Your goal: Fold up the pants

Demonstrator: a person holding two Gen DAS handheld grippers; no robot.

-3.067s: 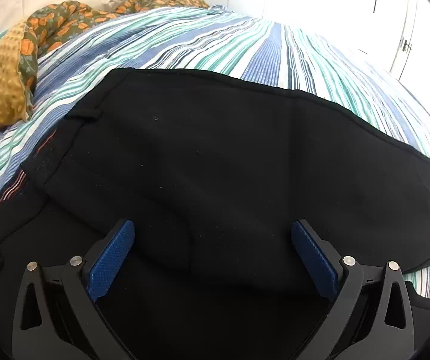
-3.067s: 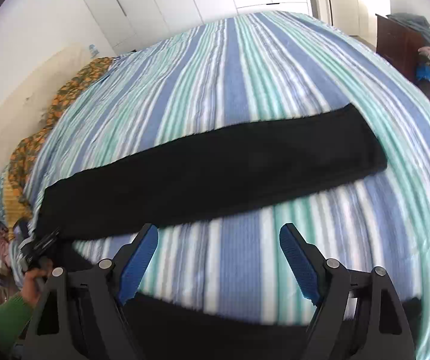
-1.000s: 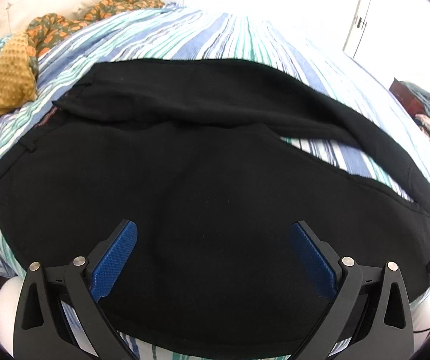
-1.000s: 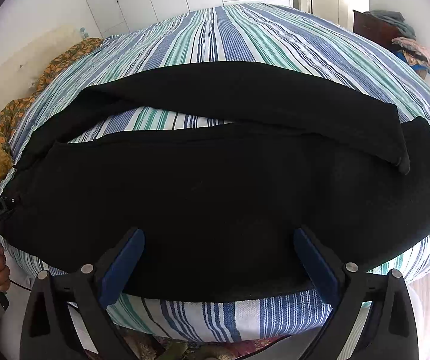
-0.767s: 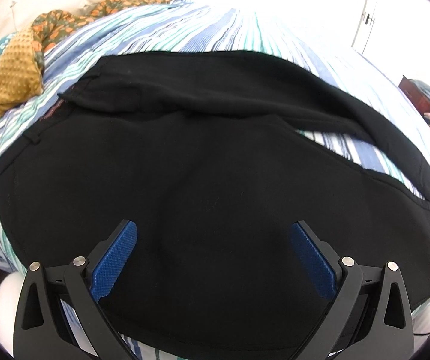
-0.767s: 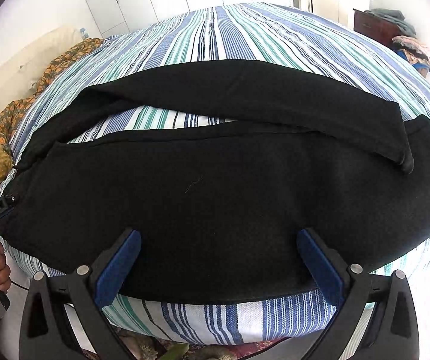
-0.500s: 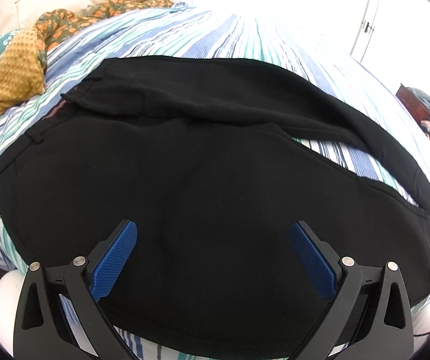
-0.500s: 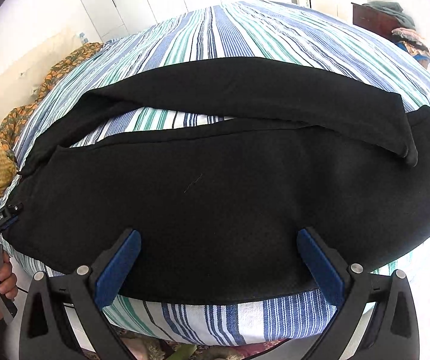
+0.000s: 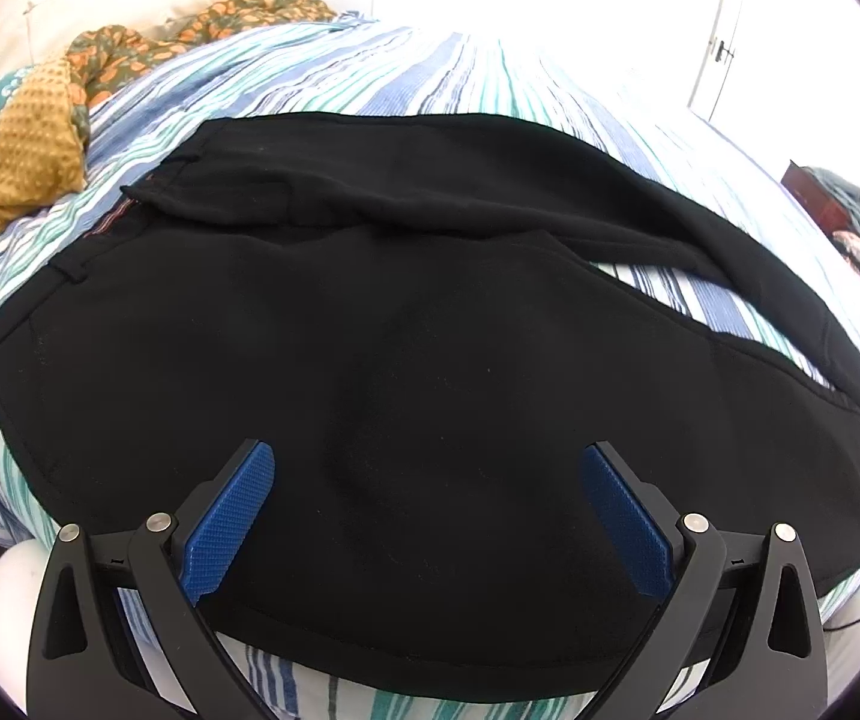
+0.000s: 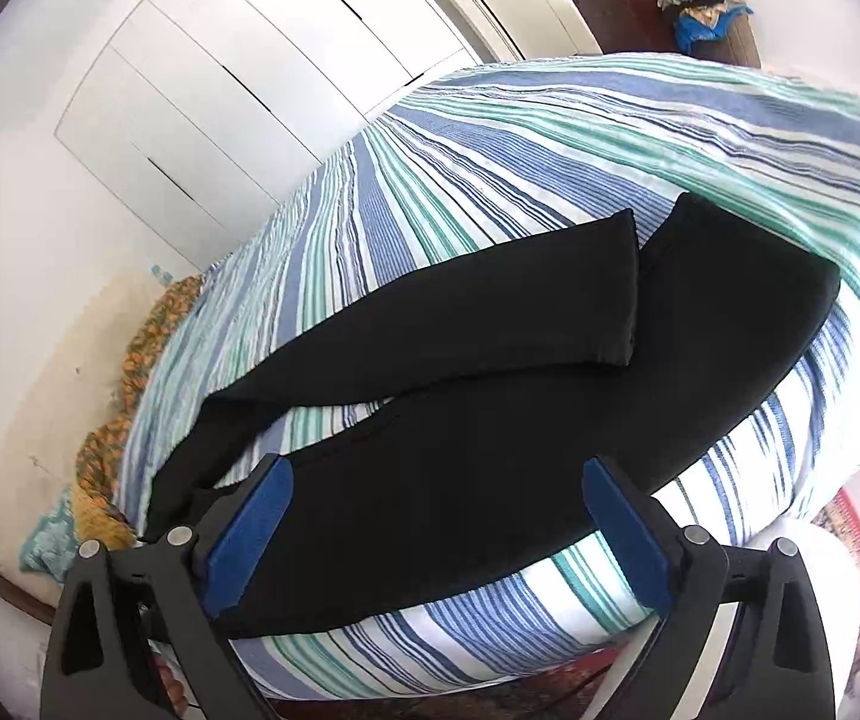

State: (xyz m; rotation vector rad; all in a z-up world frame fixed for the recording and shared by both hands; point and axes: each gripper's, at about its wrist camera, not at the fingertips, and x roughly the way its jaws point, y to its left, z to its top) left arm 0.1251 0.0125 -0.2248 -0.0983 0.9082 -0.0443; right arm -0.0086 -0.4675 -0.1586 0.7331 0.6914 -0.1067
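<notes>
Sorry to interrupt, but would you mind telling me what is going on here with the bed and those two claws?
A person is folding black pants spread on a striped bedspread. The two legs lie apart in a V, with bedspread showing between them; nothing is folded yet. The left claw hangs open over the waist end, and the right claw is open over the near leg. Neither grips any fabric.

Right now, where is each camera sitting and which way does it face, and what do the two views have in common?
Left wrist: on the left tool, at the bed's near edge by the waistband, facing across the black pants; only its open blue fingers show.
Right wrist: on the right tool, tilted, by the leg end, facing the cuffs and white wardrobe; open fingers show.
Shared: pants, striped bedspread, orange floral cloth.
</notes>
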